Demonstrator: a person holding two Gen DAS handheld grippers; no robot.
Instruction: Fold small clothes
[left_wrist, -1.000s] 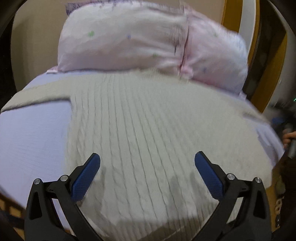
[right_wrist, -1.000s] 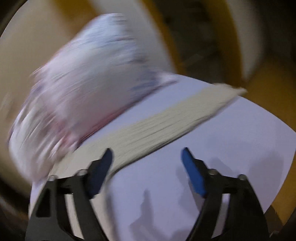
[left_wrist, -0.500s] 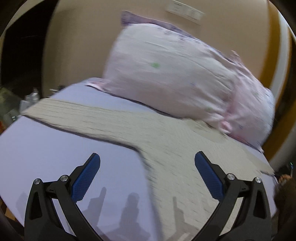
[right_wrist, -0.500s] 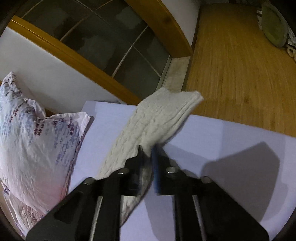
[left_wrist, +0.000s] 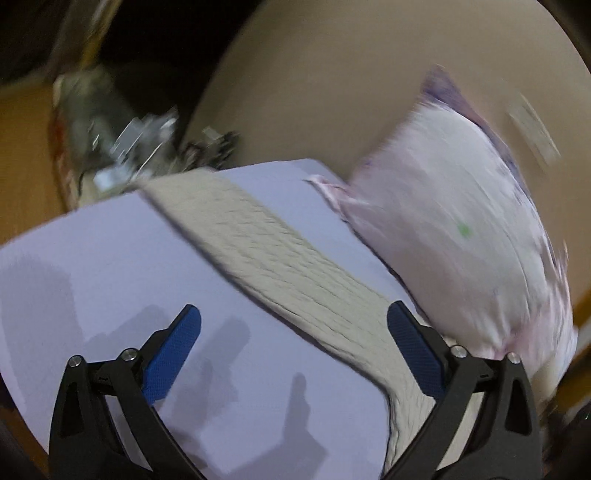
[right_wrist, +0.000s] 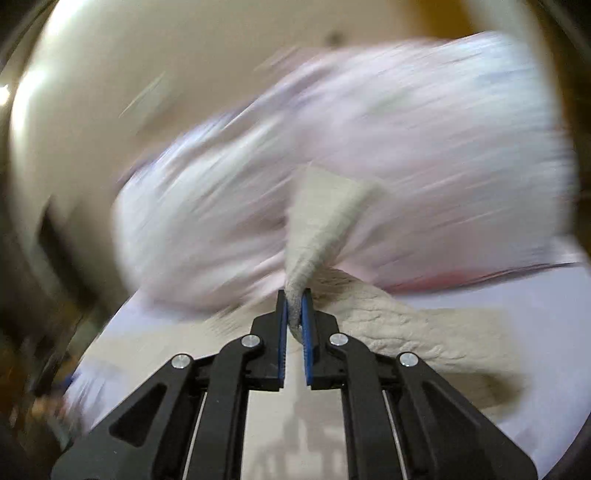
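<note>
A cream cable-knit sweater lies on a pale lilac bed sheet (left_wrist: 92, 258). In the left wrist view its left sleeve (left_wrist: 266, 254) stretches flat from the far bed edge toward the lower right. My left gripper (left_wrist: 293, 354) is open and empty above the sheet, with the sleeve passing by its right finger. My right gripper (right_wrist: 294, 314) is shut on the other sleeve (right_wrist: 317, 229) and holds its end lifted, the cuff standing up in front of the pillow. The sweater's body (right_wrist: 406, 332) lies below it.
A pink floral pillow (left_wrist: 461, 229) lies against the beige headboard (left_wrist: 332, 92); it also shows, blurred, in the right wrist view (right_wrist: 406, 147). Cluttered objects (left_wrist: 129, 140) sit beyond the bed's far left edge. The bed edge runs along the left.
My right gripper closed on the right sleeve and has swung it up and toward the pillow. My left gripper has moved left, from over the sweater's body to the left sleeve, still open.
</note>
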